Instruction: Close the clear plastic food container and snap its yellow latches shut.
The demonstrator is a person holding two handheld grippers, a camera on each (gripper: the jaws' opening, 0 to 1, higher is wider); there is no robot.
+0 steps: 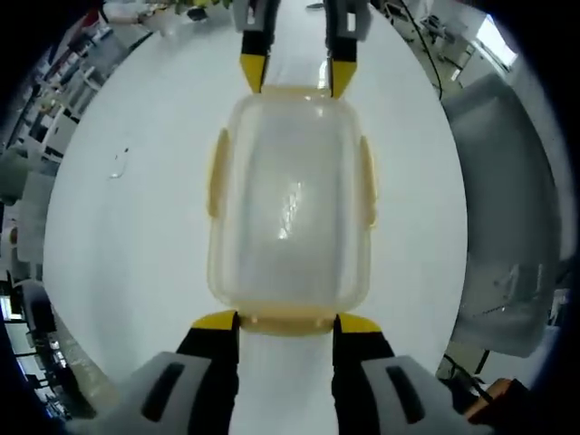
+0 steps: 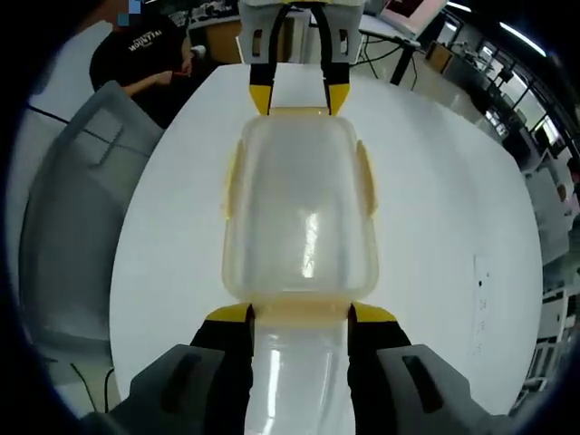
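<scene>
The container (image 1: 288, 208) was clear plastic, cloudy rather than glass-clear, smooth and glossy, with a bright streak of reflected light on its lid. Its latches (image 1: 366, 179) were pale yellow translucent plastic, smooth too. The worktop (image 1: 136, 227) was a white, smooth surface with a soft sheen; in the right gripper view it mirrored light just ahead of the right gripper (image 2: 301, 314). The left gripper (image 1: 286, 321) had matt black jaws tipped in glossy yellow, probably plastic, on light grey moulded bodies. A grey chair (image 2: 77, 217) beside the worktop looked like smooth, hard plastic, though the edge distortion made that uncertain.
</scene>
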